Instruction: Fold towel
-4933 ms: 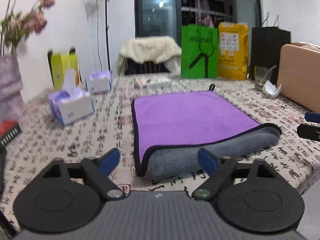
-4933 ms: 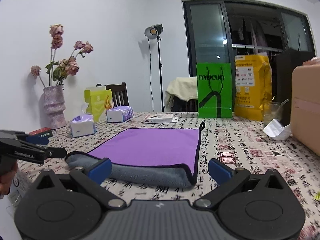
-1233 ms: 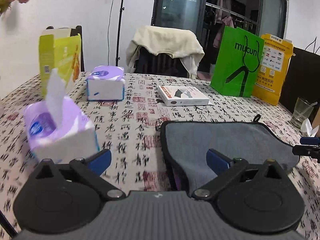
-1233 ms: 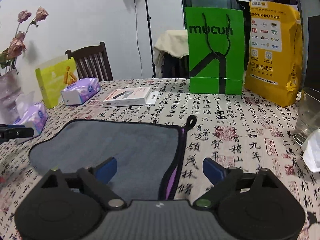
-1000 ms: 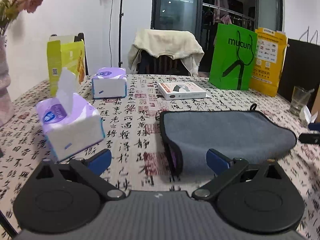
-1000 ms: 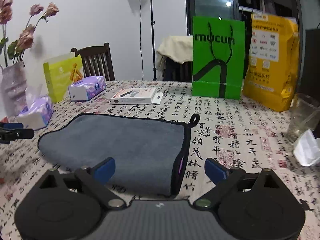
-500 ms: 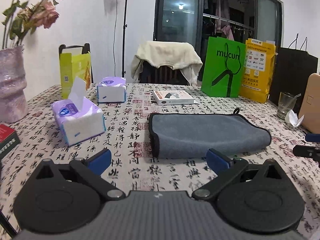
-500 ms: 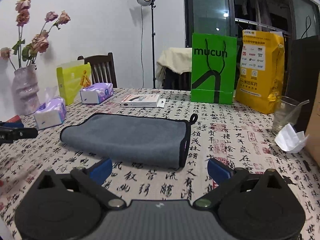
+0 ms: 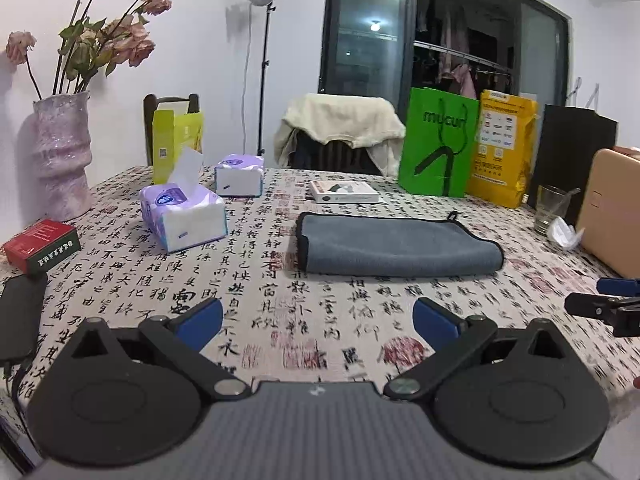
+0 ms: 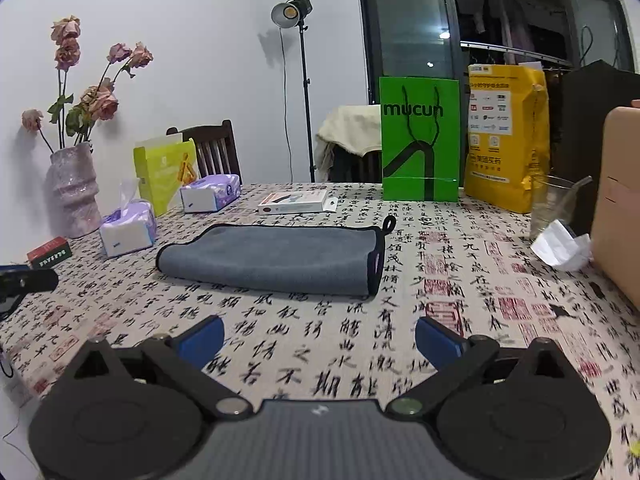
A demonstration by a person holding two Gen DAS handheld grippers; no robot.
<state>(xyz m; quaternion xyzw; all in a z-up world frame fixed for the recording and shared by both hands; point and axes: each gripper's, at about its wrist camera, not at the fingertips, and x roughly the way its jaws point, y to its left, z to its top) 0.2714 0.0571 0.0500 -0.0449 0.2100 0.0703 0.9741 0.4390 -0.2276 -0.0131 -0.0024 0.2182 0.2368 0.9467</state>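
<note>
Item: towel (image 9: 394, 246), grey side showing, dark-bound edge. It is lying flat on the bench (image 9: 280, 332), folded into a long strip, its hanging loop (image 10: 388, 223) sticking out at the far right corner. The doubled black hem is showing at the right end in the right wrist view, and the rounded fold is facing the cameras.

Item: left gripper (image 9: 318, 318). Its fingers (image 9: 200, 318) are standing spread wide with nothing between them, hovering near the bench edge, well short of the towel.

Item: right gripper (image 10: 319, 336). Its fingers (image 10: 434, 338) are likewise spread and empty, apart from the towel.

Step in hand, as judged: one lengthwise fold is looking complete, and both grippers are sitting clear of the cloth between folds. The task may be nearly done, or a crosswise fold may be pending.

Next move, if a further fold is wanted: one gripper is needing to pinch both layers at one short end, probably the right, hemmed end, while the other is steadying or pinching the matching corner. The end is then being carried across to the other short end. Both layers need catching together, or the strip is likely to peel open.

Nearby, not involved: tissue pack (image 9: 182, 220), white box (image 9: 344, 192), green bag (image 10: 420, 140), glass (image 10: 554, 204).
</note>
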